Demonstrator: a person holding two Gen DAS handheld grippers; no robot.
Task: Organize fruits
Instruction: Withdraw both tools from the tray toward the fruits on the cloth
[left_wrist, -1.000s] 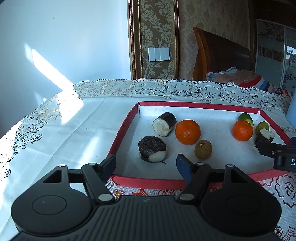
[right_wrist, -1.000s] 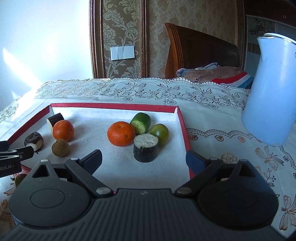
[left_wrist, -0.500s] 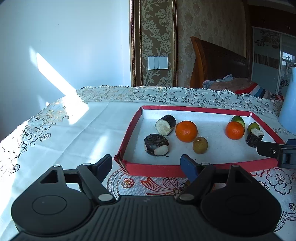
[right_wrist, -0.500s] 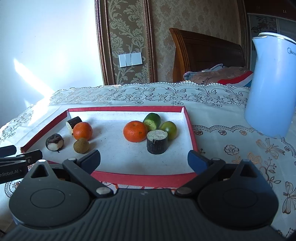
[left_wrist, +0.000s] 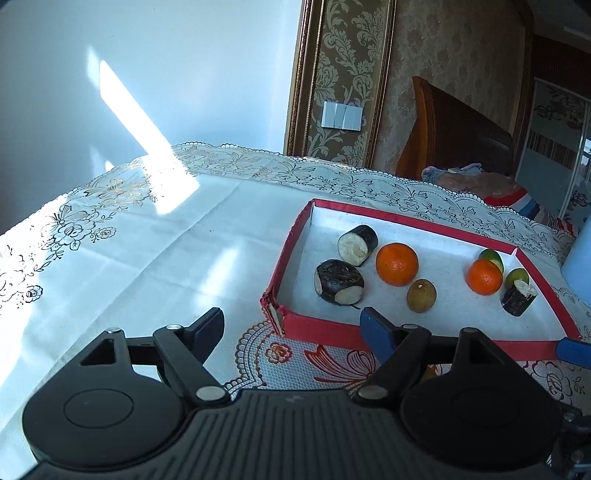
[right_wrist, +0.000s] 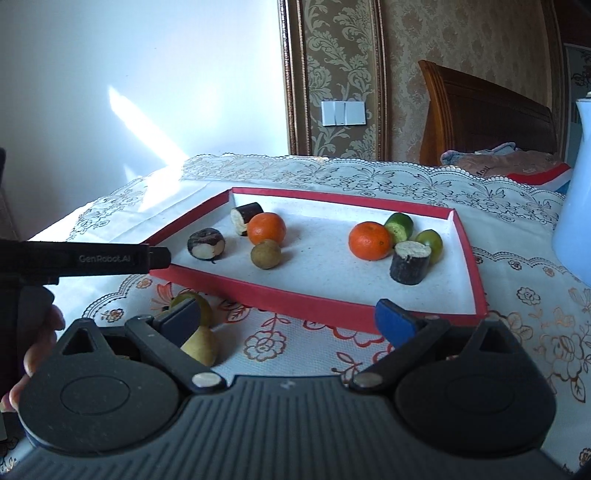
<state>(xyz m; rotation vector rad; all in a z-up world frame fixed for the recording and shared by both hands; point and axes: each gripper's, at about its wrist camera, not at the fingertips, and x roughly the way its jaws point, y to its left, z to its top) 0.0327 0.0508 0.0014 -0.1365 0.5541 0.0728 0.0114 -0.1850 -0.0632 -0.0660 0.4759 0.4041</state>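
Observation:
A red-rimmed white tray (left_wrist: 402, 332) (right_wrist: 303, 301) lies on the tablecloth. It holds two oranges (left_wrist: 397, 264) (right_wrist: 370, 240), a brown kiwi (left_wrist: 421, 295) (right_wrist: 265, 253), dark cut chunks (left_wrist: 339, 281) (right_wrist: 410, 262), a cucumber piece (right_wrist: 399, 227) and a green fruit (right_wrist: 430, 242). A yellow-green pear (right_wrist: 199, 338) lies on the cloth in front of the tray, partly behind my right gripper's left finger. My left gripper (left_wrist: 291, 328) is open and empty, in front of the tray's near left corner. My right gripper (right_wrist: 288, 317) is open and empty, before the tray's near rim.
A pale blue kettle (right_wrist: 576, 206) stands right of the tray. The left gripper's body (right_wrist: 85, 258) and the hand holding it show at the left of the right wrist view. Bare sunlit tablecloth (left_wrist: 129, 258) stretches left of the tray. A wall and wooden headboard stand behind.
Both grippers have pulled back and up from the tray; their fingers now hang over the cloth in front of its rim. The pear has come into the right wrist view. Both stay open.

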